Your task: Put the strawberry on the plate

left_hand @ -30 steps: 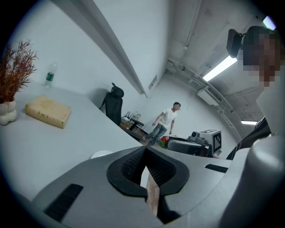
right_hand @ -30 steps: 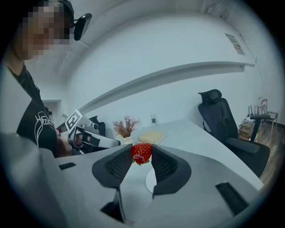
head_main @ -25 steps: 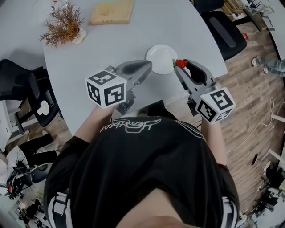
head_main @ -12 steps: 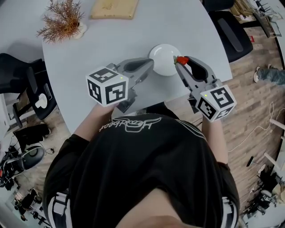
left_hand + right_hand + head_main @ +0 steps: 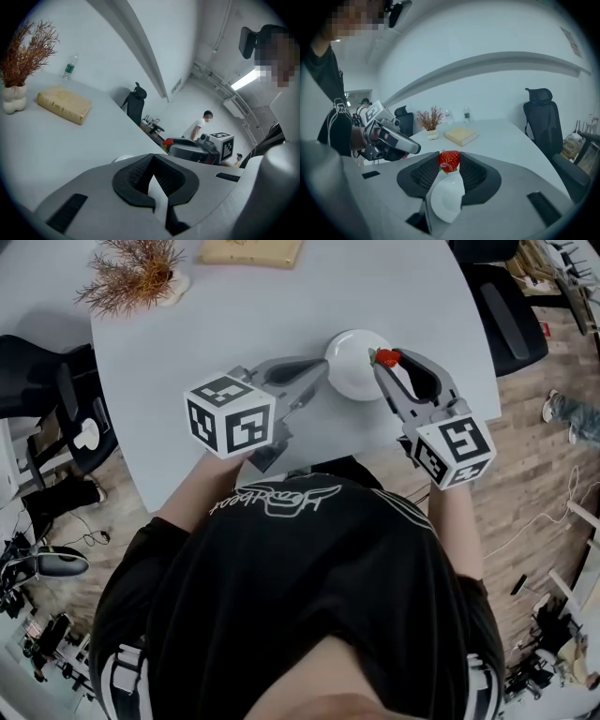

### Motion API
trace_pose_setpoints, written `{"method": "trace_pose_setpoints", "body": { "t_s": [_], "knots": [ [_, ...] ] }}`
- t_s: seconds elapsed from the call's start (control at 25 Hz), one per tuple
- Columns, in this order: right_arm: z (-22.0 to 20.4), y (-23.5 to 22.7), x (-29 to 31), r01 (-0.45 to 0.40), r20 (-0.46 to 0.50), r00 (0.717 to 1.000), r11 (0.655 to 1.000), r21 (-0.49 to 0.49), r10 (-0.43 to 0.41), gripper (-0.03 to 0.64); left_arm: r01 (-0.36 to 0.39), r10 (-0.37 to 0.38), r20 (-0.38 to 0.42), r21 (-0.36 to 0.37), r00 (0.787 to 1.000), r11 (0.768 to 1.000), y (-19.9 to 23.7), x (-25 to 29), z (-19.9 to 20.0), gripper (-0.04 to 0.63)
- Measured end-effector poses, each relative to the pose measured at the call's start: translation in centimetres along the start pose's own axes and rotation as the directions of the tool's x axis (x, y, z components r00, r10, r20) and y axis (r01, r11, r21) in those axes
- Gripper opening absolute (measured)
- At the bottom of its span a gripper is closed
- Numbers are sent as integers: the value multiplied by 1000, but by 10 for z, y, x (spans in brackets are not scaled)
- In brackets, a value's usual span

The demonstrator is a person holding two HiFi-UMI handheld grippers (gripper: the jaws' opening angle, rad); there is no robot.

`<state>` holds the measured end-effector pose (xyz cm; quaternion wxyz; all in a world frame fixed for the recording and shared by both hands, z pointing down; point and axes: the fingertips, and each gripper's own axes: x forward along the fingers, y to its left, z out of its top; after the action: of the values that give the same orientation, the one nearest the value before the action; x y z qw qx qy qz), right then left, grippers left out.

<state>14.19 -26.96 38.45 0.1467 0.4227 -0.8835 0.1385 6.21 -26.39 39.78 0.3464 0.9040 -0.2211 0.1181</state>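
Observation:
A red strawberry [image 5: 387,358] [image 5: 449,160] is pinched at the tips of my right gripper [image 5: 386,361] [image 5: 449,163], which hangs over the right rim of the small white plate [image 5: 352,367] [image 5: 446,197]. The plate sits on the pale table near its front right edge. My left gripper [image 5: 321,367] [image 5: 152,165] points at the plate's left rim, its jaws closed tip to tip with nothing between them. From the left gripper view, the strawberry [image 5: 167,143] shows at the right gripper's tip.
A dried plant in a white vase [image 5: 131,277] [image 5: 14,96] and a tan book [image 5: 251,249] [image 5: 64,104] lie at the far side of the table [image 5: 234,324]. Black office chairs [image 5: 511,320] stand around it. A person in white [image 5: 199,126] stands far behind.
Both grippers have moved a little forward; the strawberry now hangs over the plate's right rim instead of beside it. The jaws hold as before.

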Motion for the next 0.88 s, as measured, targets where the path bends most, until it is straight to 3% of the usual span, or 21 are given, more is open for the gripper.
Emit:
{"method": "trace_pose_setpoints", "body": {
  "t_s": [0.16,0.64,0.88],
  "knots": [
    [-9,-4,16,0,-44,999,997,-76,-3,123,-10,10,-8,-16,1000,1000,9,5,-2,6],
    [-57,-14,61,-63,-158,987,986,-154,38,124,-39,37,-21,-93,999,995,44,15,-6,6],
    [-85,-20,76,-69,-236,972,966,-251,8,123,-49,46,-28,-108,999,993,53,15,-10,6]
  ]
}}
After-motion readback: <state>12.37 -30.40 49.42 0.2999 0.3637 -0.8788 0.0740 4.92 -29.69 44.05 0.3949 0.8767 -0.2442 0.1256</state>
